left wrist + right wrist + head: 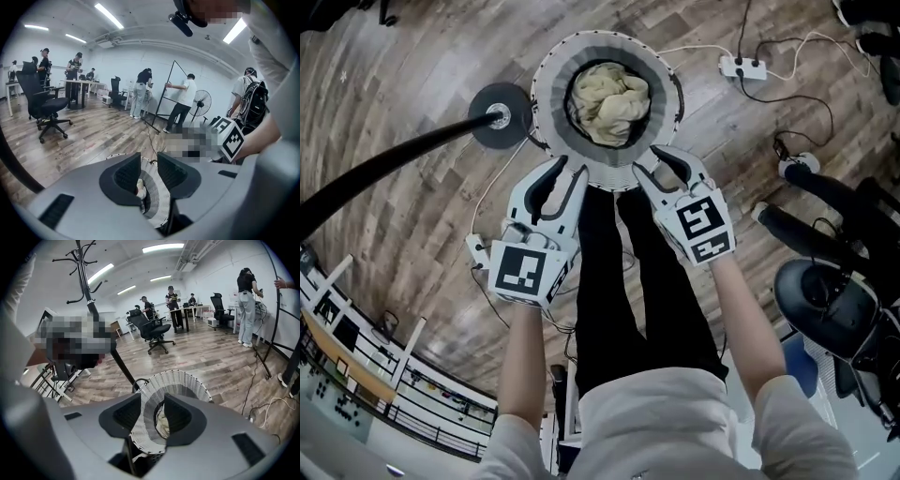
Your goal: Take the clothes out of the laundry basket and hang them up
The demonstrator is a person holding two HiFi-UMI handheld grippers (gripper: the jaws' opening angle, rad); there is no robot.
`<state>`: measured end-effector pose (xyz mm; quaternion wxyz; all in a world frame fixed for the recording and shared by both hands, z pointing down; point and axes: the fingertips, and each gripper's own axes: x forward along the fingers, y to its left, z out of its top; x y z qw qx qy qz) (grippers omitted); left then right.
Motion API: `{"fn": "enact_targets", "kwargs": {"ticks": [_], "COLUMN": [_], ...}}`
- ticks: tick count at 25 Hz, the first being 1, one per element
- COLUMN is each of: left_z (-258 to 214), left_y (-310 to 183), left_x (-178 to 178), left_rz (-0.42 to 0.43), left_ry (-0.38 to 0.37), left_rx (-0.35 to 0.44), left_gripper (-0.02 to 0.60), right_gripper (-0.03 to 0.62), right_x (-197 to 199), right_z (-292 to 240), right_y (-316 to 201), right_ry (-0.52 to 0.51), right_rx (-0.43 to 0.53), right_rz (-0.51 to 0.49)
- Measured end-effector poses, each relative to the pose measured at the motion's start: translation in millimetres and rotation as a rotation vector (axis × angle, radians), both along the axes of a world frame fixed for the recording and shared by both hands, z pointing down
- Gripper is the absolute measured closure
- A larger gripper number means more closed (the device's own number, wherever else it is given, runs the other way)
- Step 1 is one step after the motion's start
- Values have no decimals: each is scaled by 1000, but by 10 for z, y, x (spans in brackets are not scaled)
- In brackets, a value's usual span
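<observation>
The wood-plank floor (412,112) carries everything. A white woven laundry basket (547,97) stands on it, and the dark round base (501,116) of a pole stand sits just beside the basket. A white power strip (742,67) lies further off, with cables (806,97) trailing across the planks.

The left tool (149,161) has its jaws apart with nothing pinched, and through the gap you can see the white woven laundry basket (157,196) with a bit of cream cloth (140,190) in it. A marker cube (230,137) shows off to the right, and further back there's a black office chair (43,105) and a standing fan (200,103) on the wood floor (93,136).
</observation>
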<state>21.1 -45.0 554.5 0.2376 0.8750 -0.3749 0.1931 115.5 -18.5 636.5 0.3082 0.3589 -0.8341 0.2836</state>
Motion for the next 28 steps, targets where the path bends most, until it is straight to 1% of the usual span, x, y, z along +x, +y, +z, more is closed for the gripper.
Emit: {"fn": "enact_targets", "kwargs": {"ticks": [8,13,22,28], "left_z": [400,604,1056,1263], "left_y": [-88,-181,-297,-324], "left_x": [-91,-156,-234,-218], "left_rz": [11,21,55,72], "left_ry": [-16,-22,-40,-49], "left_rx": [-39,-46,-78,-92], "left_gripper": [471,471,471,471], "right_gripper": [434,431,430,422], "right_x": [-138,-199,-253,-320], "right_z": [548,882,1435,1818], "right_y": [-150,-272,-382,-479], "right_ry": [7,23,20,30], "right_rx": [-49,-69,-115,-146], "right_rz": [13,34,138,159]}}
